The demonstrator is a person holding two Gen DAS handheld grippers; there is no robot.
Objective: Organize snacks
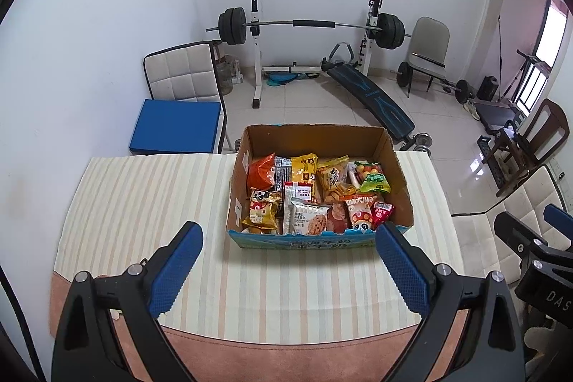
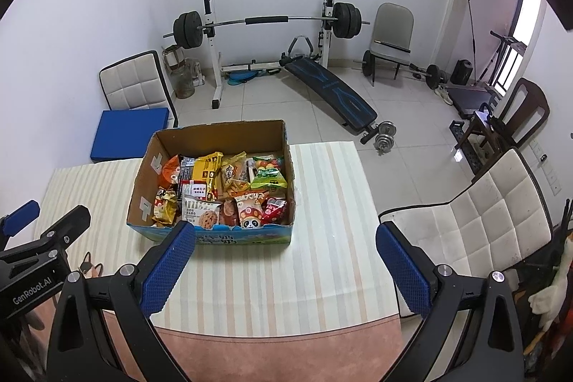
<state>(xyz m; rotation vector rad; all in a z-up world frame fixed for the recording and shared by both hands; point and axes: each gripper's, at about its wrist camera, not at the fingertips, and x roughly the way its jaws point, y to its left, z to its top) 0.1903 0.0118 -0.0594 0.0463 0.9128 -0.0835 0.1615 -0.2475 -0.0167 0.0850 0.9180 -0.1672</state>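
An open cardboard box [image 1: 397, 163] [image 2: 143, 181] stands on the striped tablecloth, filled with several snack packets: an orange bag [image 1: 261, 172], a yellow bag [image 1: 304, 167], a green candy bag [image 1: 374, 178] [image 2: 268, 174], a cookie packet [image 1: 309, 221] [image 2: 200, 213] and a panda packet [image 1: 360, 215] [image 2: 249, 212]. My left gripper [image 1: 290, 251] hovers open just in front of the box, nothing between its blue pads. My right gripper [image 2: 286, 251] is open too, near the box's front right corner, and holds nothing. Each gripper shows at the edge of the other's view.
The table [image 1: 143, 203] has bare striped cloth left of the box and in front of it. A white padded chair [image 2: 483, 221] stands right of the table, another chair with a blue cushion [image 1: 175, 127] behind it. Beyond them the floor holds a barbell rack [image 1: 308, 24] and a sit-up bench [image 1: 372, 95].
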